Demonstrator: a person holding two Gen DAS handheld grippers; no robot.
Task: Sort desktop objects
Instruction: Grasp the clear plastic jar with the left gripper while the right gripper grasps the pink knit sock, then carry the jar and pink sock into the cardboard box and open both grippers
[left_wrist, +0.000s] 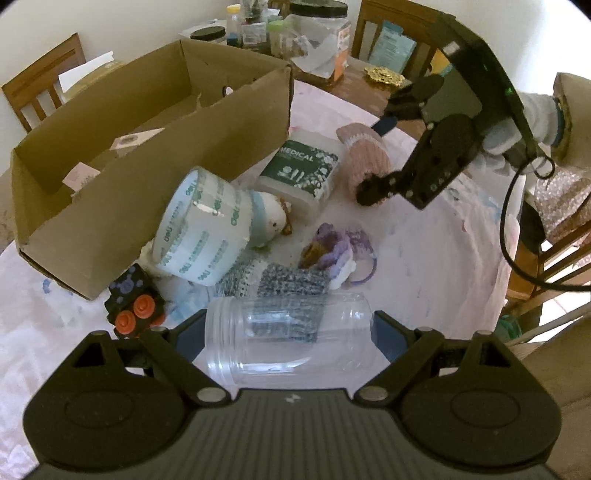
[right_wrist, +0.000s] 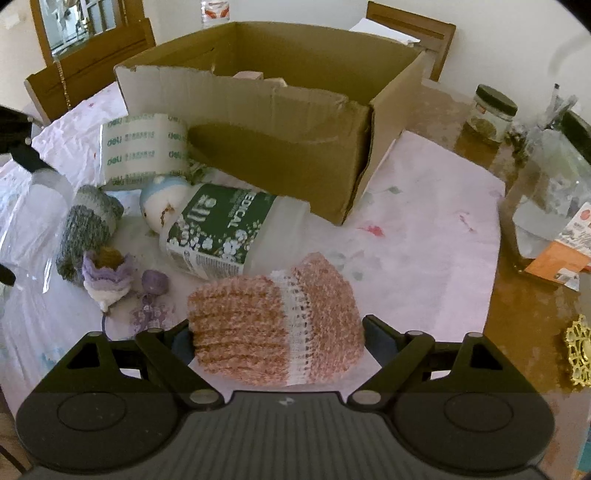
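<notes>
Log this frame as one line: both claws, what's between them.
left claw: around clear jar, contact unclear | right claw: around pink knit hat, contact unclear | cardboard box: open

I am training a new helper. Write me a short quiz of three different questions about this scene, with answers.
1. True or false: the left gripper has the clear jar between its fingers.
2. What lies between the right gripper's fingers?
A. tape roll
B. pink knit piece
C. toy truck
3. Fill in: the cotton swab tub lies on its ____ near the cardboard box.

Key: 1 true; 2 B, the pink knit piece; 3 side.
</notes>
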